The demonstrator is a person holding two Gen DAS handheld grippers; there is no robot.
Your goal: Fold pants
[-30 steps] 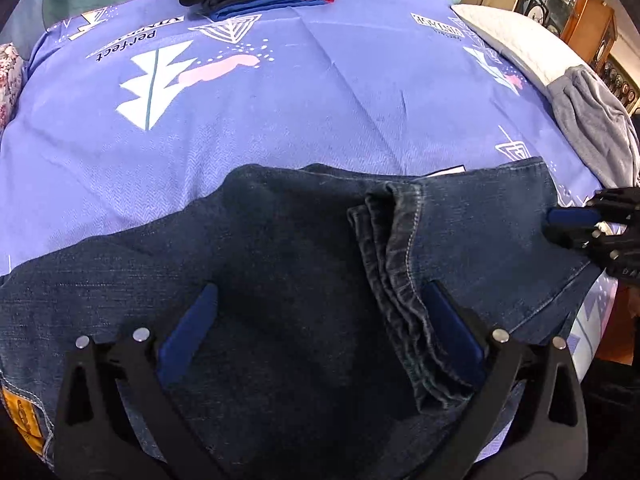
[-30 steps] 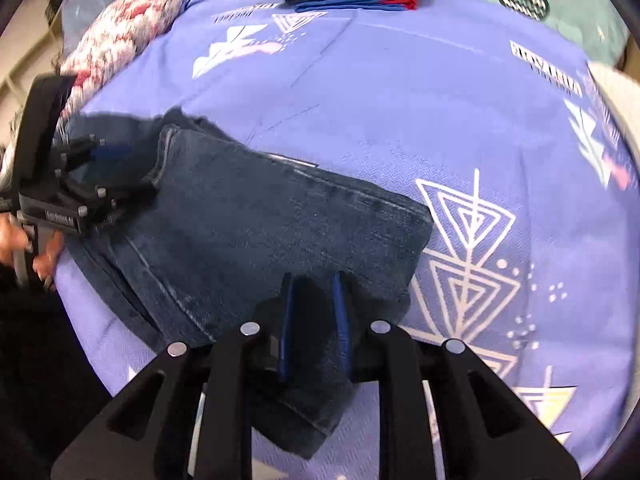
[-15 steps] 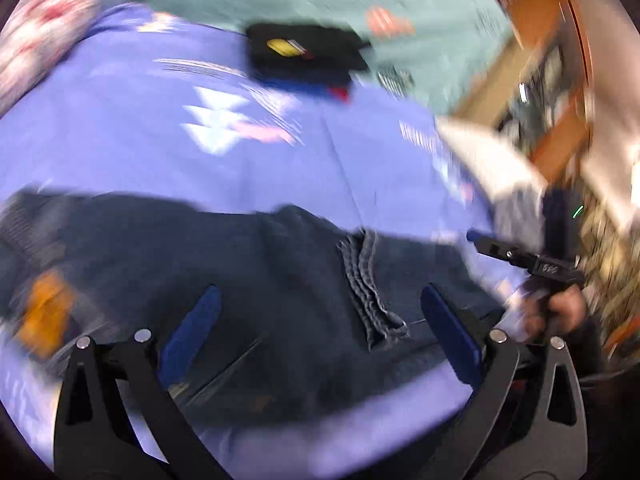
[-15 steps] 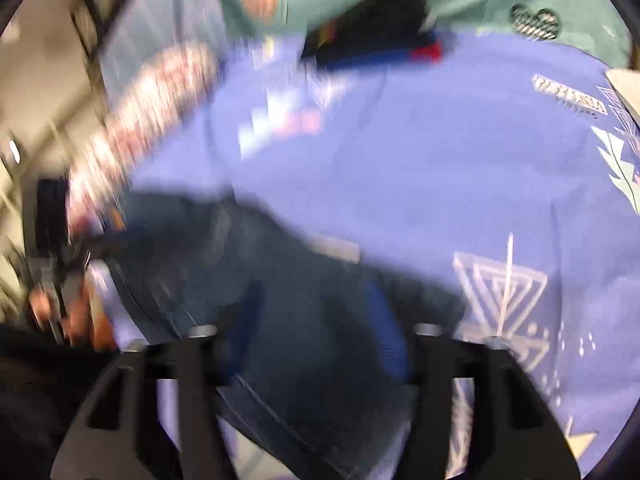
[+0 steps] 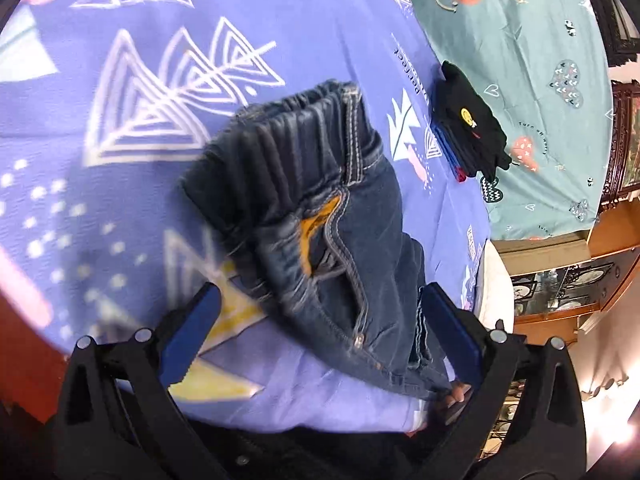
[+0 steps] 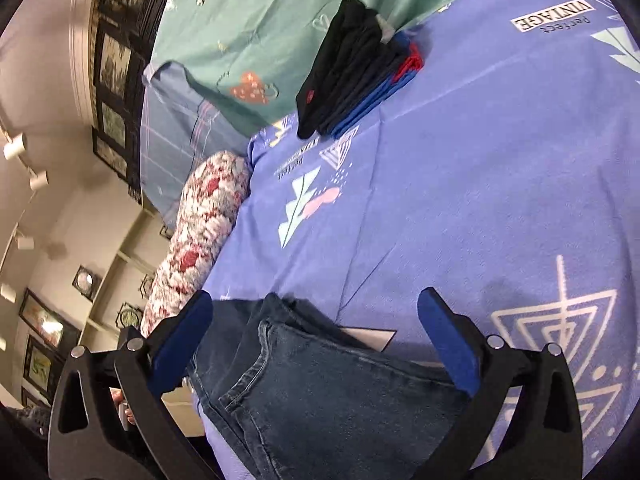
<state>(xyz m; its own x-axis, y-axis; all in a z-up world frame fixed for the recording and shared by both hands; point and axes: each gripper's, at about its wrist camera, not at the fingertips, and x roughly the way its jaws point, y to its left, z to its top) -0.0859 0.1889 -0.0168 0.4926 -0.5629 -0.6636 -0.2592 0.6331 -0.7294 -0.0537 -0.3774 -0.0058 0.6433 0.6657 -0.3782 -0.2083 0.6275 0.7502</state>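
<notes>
Dark blue jeans (image 5: 336, 216) lie folded on the purple patterned bedsheet (image 5: 120, 160). In the left wrist view the elastic waistband end points away from me and an orange label shows near the pocket. My left gripper (image 5: 320, 332) is open, its blue pads either side of the jeans' near end, holding nothing. In the right wrist view the folded leg end of the jeans (image 6: 320, 392) lies between the pads of my right gripper (image 6: 316, 344), which is open and empty.
A stack of folded dark clothes (image 6: 356, 68) sits at the far side of the purple sheet (image 6: 480, 184), also in the left wrist view (image 5: 468, 136). A floral pillow (image 6: 200, 232) lies at the left edge. A teal sheet (image 5: 520, 80) lies beyond.
My right gripper has opened and let go of the jeans. Both grippers have swung to new angles over the jeans' ends, left toward the waistband. The left stays open.
</notes>
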